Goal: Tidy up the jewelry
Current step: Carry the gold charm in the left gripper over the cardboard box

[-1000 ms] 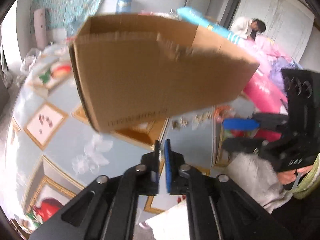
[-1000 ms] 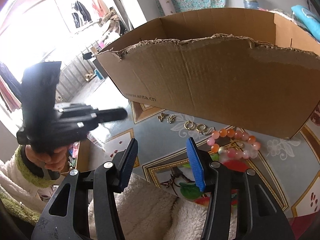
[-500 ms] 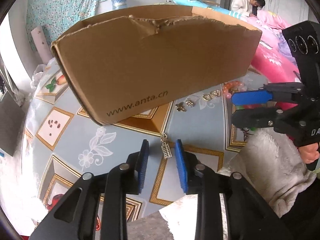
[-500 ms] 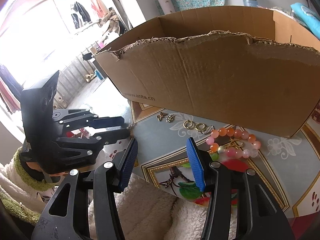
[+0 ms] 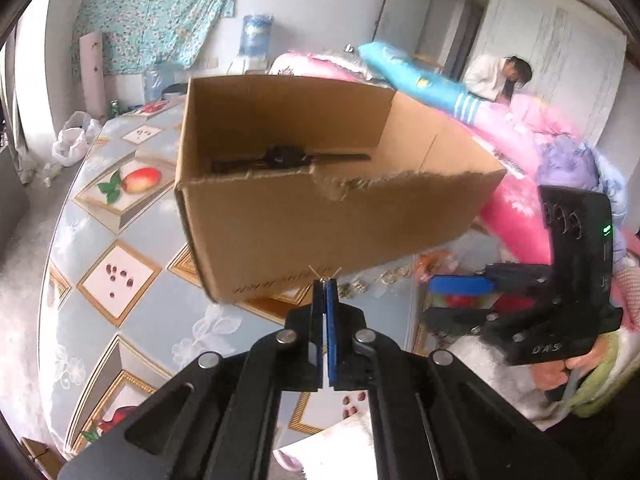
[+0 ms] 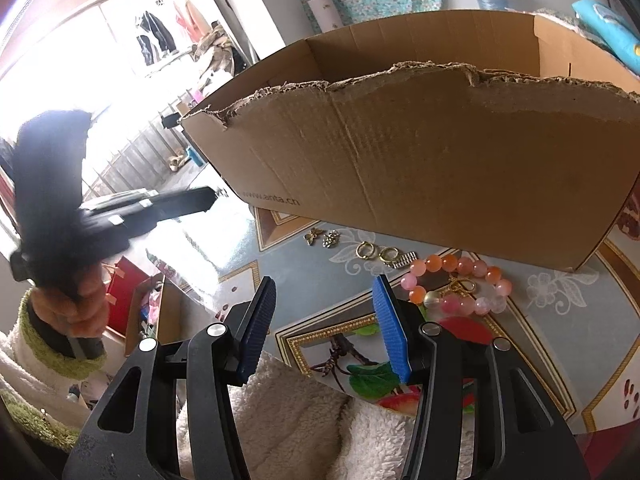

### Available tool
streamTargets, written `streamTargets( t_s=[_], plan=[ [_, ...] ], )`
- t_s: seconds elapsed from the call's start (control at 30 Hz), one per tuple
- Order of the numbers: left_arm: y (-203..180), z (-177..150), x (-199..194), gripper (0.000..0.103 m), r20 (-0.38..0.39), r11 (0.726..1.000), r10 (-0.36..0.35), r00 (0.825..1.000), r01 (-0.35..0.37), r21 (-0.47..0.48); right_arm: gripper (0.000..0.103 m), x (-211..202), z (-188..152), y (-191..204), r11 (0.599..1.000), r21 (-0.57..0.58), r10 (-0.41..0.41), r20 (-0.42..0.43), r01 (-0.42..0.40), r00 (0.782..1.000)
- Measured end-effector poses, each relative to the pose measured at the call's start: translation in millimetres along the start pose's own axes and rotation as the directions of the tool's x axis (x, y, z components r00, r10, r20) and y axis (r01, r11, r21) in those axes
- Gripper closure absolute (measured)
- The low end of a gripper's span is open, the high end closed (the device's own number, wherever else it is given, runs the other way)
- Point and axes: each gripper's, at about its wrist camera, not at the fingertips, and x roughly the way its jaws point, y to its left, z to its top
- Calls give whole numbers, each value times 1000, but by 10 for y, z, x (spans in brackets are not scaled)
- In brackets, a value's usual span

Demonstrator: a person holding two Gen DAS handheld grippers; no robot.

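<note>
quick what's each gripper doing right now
Left gripper: just closed, pinching a small gold piece.
Right gripper: open, holding nothing.

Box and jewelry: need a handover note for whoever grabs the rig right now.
Left gripper: fingers just closed on a small gold charm, held in front of the box.
Right gripper: open, empty, over the table.
Box: open top, on the table. There is one dark item inside; can't tell what.
Left on the table by the box: butterfly charm, flower charm, two gold hoops, bead bracelet.
Next, probably: drop the held charm in the box, then the rest.
</note>
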Motion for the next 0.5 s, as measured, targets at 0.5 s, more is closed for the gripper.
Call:
streamTargets(
  t_s=[0.5],
  plan=[
    [6, -271, 256, 102, -57, 997, 69, 996, -71, -38, 64, 197, 103, 222, 995, -100, 4, -8, -5, 1000]
  ],
)
